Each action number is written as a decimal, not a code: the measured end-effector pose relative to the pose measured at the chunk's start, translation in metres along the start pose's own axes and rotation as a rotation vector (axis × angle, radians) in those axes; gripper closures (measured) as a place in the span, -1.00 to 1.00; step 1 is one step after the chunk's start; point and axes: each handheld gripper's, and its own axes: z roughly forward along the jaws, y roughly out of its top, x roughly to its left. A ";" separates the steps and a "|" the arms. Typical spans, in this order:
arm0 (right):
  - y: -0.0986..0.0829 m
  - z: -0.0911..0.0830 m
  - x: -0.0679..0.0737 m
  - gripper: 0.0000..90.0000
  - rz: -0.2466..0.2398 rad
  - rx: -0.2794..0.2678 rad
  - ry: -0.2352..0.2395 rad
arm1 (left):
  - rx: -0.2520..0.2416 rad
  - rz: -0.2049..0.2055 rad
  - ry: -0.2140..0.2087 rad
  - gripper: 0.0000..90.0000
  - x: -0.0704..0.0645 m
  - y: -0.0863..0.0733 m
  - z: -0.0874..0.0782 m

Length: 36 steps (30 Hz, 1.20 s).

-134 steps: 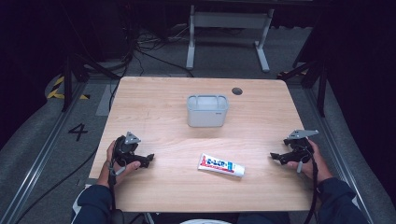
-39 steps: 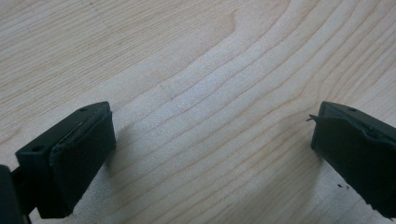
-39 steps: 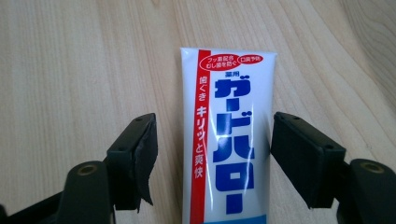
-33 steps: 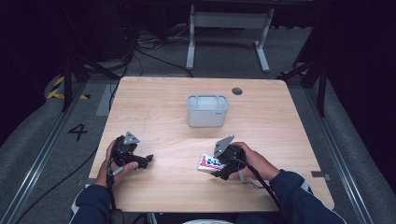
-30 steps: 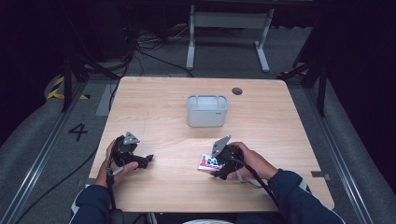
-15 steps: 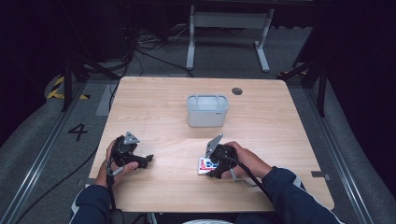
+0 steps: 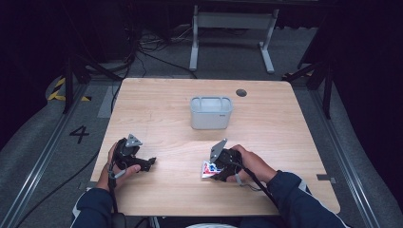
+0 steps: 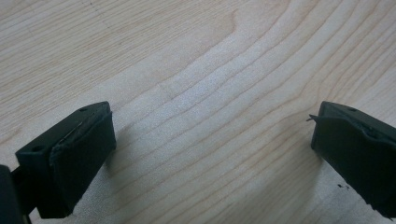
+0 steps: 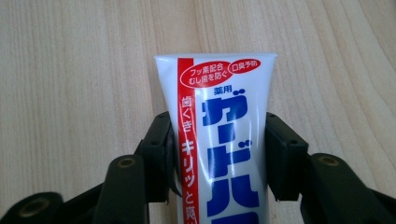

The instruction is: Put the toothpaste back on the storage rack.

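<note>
A white toothpaste tube (image 9: 219,135) with a red stripe and blue lettering sits between my right gripper's (image 9: 217,154) black jaws, which press on both of its sides. In the high view the tube (image 7: 208,169) is tipped up off the wood at the table's front centre, under the right gripper (image 7: 216,167). My left gripper (image 7: 147,164) rests at the front left of the table. Its own view shows the left gripper (image 8: 210,149) with jaws wide apart over bare wood and nothing between them.
A pale grey rectangular bin (image 7: 211,112) stands open-topped at the middle of the wooden table (image 7: 285,123). A dark round hole (image 7: 241,92) marks the far right of the tabletop. Cables and a metal stand lie on the floor beyond.
My right gripper came in from the table's right edge to the tube, closed on it and has tipped it up and a little leftward. The left gripper has stayed put.
</note>
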 end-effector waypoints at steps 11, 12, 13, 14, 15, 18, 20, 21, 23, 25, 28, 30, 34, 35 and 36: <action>-0.007 -0.011 0.000 0.33 -0.006 -0.054 0.014 | 0.000 -0.003 0.000 -1.00 0.000 0.000 0.000; -0.009 -0.012 -0.001 0.33 -0.007 -0.067 0.022 | -0.003 0.002 0.000 -1.00 0.000 0.000 0.000; -0.010 -0.014 -0.001 0.34 -0.006 -0.070 0.027 | -0.003 0.002 0.000 -1.00 0.000 0.000 0.000; -0.011 -0.016 -0.001 0.35 0.006 -0.077 0.024 | -0.001 0.001 0.001 -1.00 0.000 0.000 0.000; -0.012 -0.017 -0.002 0.35 0.008 -0.084 0.022 | 0.000 -0.001 -0.002 -1.00 0.000 0.000 0.000; -0.015 -0.024 -0.003 0.37 0.023 -0.112 0.028 | 0.000 -0.003 -0.001 -1.00 0.000 0.000 0.000; -0.018 -0.029 -0.004 0.38 0.036 -0.130 0.023 | 0.000 -0.003 -0.001 -1.00 0.000 0.000 0.000; -0.019 -0.031 -0.005 0.39 0.040 -0.141 0.025 | -0.001 0.004 0.000 -1.00 0.000 0.000 0.000; -0.022 -0.034 -0.007 0.39 0.043 -0.148 0.026 | -0.001 -0.004 -0.003 -1.00 0.000 0.000 0.000; -0.027 -0.039 -0.010 0.40 0.070 -0.181 0.037 | -0.001 -0.005 -0.003 -1.00 0.000 0.000 0.000; -0.035 -0.045 -0.015 0.41 0.094 -0.221 0.043 | 0.000 -0.003 -0.001 -1.00 0.000 0.000 0.000; -0.039 -0.051 -0.018 0.42 0.107 -0.249 0.042 | -0.003 0.008 0.001 -1.00 0.001 0.000 0.000; -0.044 -0.057 -0.021 0.43 0.124 -0.282 0.048 | -0.004 0.004 -0.001 -1.00 0.000 0.000 0.000; -0.045 -0.059 -0.022 0.43 0.125 -0.293 0.052 | 0.000 -0.003 -0.003 -1.00 0.000 0.000 0.000; -0.046 -0.061 -0.022 0.43 0.123 -0.300 0.047 | -0.003 0.001 0.000 -1.00 0.000 0.000 0.000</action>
